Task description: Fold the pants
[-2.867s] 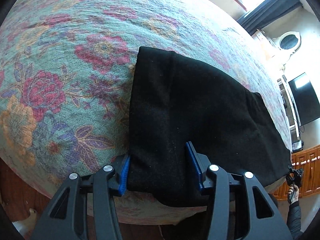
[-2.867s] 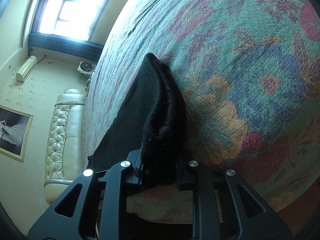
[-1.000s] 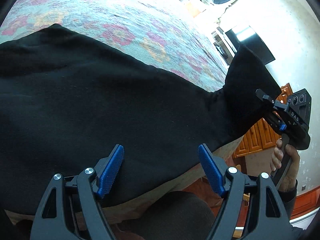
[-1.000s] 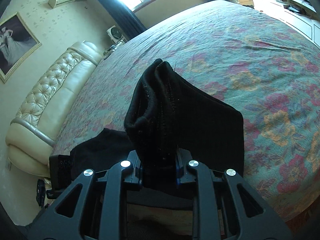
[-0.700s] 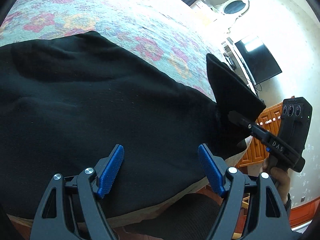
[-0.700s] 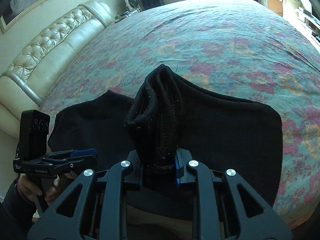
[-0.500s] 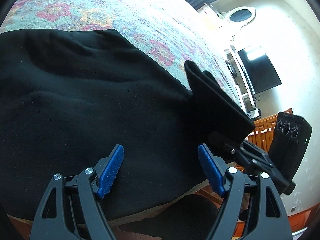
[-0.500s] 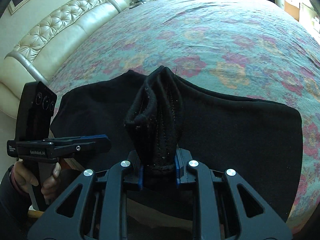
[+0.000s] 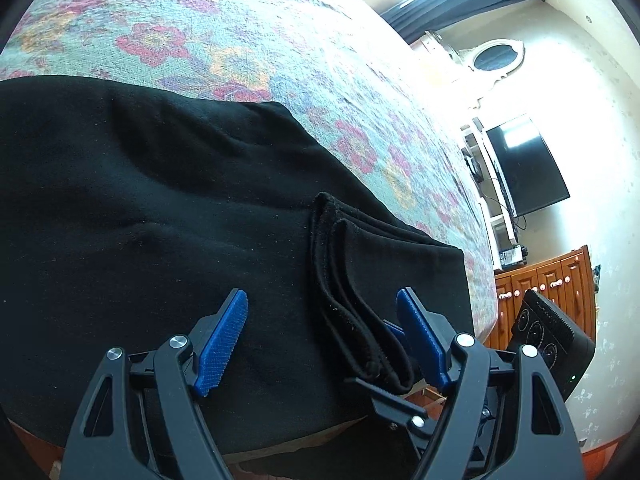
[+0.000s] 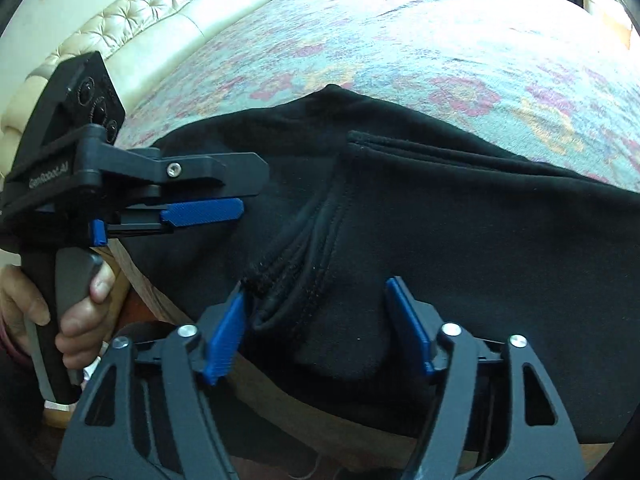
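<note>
The pants (image 9: pixel 160 220) run off the left frame edge; the bed's (image 10: pixel 400 40) near rim lies hidden beneath them.

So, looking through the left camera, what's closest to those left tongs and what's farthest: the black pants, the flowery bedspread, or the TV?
1. Black pants: right under the left tongs, stacked hem edges lying between the open jaws.
2. Flowery bedspread: beyond the pants, spreading away.
3. TV: farthest, past the bed's far side, on the right.

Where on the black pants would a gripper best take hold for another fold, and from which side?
Probably the bunched stack of hems lying atop the black pants, approached from the bed's near edge: its layers stand proud there. Right gripper has just been opening around it.
</note>
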Available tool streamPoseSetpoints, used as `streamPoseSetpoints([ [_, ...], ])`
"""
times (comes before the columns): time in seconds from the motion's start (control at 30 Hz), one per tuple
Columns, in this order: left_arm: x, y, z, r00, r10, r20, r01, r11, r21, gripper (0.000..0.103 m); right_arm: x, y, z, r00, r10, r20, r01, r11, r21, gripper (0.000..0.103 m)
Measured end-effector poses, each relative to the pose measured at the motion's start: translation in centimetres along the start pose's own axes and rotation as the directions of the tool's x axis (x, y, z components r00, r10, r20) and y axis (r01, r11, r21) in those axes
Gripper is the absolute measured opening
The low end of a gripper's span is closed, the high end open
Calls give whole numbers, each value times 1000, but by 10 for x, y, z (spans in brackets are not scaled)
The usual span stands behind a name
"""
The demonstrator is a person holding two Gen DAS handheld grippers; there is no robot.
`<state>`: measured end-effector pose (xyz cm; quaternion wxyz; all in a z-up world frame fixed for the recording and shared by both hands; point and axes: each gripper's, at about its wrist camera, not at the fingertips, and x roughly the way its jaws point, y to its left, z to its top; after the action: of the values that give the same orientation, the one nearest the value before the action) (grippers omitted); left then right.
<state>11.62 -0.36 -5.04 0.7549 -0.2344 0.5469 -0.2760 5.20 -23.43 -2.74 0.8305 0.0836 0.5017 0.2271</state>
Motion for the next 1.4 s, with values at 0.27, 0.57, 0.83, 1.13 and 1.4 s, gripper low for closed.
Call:
streamPoseSetpoints([
  [0.27, 2, -19, 4, 991, -120, -59, 121, 993, 8, 76, -43, -47, -14, 980, 171, 106, -192, 951, 243, 78],
  [0.57, 19, -6, 1, 961, -235, -146, 227, 971, -71, 76, -60, -81, -28, 972, 175, 159, -222, 906, 362, 78],
  [0.83, 20, -13, 6, 947, -269, -175, 259, 963, -81, 76, -56, -81, -32, 974, 171, 149, -215, 907, 363, 78],
  [1.13, 49, -18, 8, 960, -117, -253, 120, 993, -3, 33, -54, -84, -35, 972, 177, 155, -223, 900, 375, 78],
  [1.4, 42, -14, 13, 973, -126, -192, 132, 991, 19, 7, -54, -87, -37, 967, 192, 170, -244, 889, 386, 78],
])
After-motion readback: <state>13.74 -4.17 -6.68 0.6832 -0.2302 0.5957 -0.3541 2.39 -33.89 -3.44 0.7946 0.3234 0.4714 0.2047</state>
